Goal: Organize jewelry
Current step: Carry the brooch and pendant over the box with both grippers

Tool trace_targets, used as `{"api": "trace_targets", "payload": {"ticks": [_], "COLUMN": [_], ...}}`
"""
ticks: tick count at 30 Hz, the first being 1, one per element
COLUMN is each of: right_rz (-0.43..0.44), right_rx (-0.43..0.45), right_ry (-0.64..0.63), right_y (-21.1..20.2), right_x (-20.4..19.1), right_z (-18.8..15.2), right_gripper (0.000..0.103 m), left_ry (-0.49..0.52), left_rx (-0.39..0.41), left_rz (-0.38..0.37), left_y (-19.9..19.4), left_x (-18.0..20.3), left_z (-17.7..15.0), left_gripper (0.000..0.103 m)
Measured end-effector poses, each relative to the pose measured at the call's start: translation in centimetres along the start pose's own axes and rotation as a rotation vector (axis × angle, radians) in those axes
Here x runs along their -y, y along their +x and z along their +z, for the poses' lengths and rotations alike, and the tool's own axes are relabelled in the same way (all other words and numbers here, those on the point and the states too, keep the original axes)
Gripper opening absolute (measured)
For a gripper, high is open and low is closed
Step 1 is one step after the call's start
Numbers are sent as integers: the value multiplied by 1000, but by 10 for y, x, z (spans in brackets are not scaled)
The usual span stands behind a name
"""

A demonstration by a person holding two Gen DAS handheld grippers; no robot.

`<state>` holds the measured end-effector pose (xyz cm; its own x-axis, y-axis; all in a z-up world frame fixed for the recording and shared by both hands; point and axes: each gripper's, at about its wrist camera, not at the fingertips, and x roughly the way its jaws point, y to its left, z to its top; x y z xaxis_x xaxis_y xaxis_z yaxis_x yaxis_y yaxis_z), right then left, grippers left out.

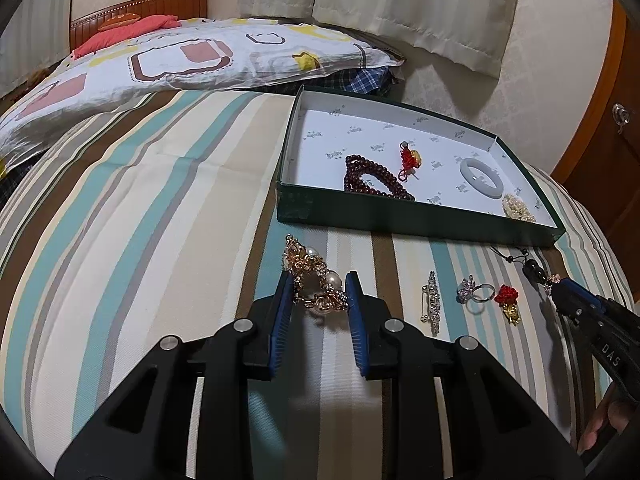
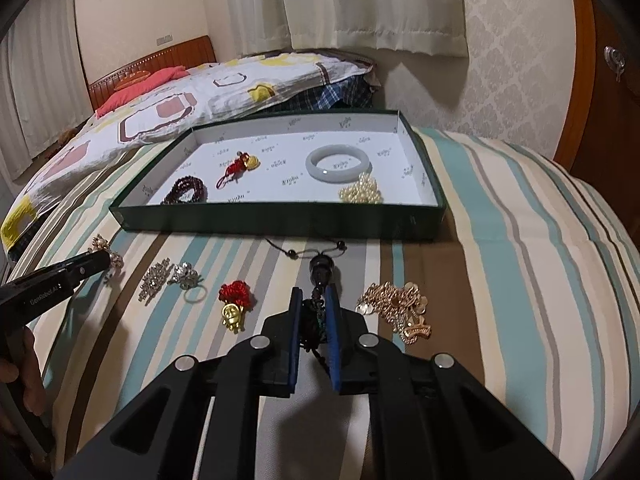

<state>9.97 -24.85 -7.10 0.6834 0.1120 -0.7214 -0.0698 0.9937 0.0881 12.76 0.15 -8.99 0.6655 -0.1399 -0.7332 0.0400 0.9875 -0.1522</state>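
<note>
A dark green box (image 1: 416,222) (image 2: 280,220) with a white lining lies on the striped bed. It holds dark red beads (image 1: 372,178), a red knot charm (image 1: 409,158), a white bangle (image 2: 338,162) and a pearl piece (image 2: 362,194). My left gripper (image 1: 319,286) is open, its fingers on either side of a gold and pearl piece (image 1: 316,284) on the bed. My right gripper (image 2: 314,308) is shut on a black cord pendant (image 2: 320,272); it also shows in the left wrist view (image 1: 560,292).
On the bed before the box lie a rhinestone brooch (image 1: 433,304), a crystal ring (image 1: 474,290), a red and gold charm (image 2: 234,304) and a gold chain pile (image 2: 400,306). A patterned quilt (image 1: 160,60) lies behind. A wooden door (image 1: 612,152) stands on the right.
</note>
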Motion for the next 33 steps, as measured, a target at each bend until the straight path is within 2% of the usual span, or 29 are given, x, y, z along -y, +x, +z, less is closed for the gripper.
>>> {"api": "trace_targets", "payload": {"ticks": [20,33], "right_rz": [13,42], "right_rx": [126,258], "right_ry": [-4,-33], "right_y": [-30,-33], "right_x": [-6,-14], "right_z": [29,89], "right_gripper": [12,12], "left_ry": [7,26], "left_rx": [111,202], "left_rz": [-55,-102], "left_y": [-37,-36], "left_x": [15,39], "left_z": [23,71], "left_gripper": [26,26]}}
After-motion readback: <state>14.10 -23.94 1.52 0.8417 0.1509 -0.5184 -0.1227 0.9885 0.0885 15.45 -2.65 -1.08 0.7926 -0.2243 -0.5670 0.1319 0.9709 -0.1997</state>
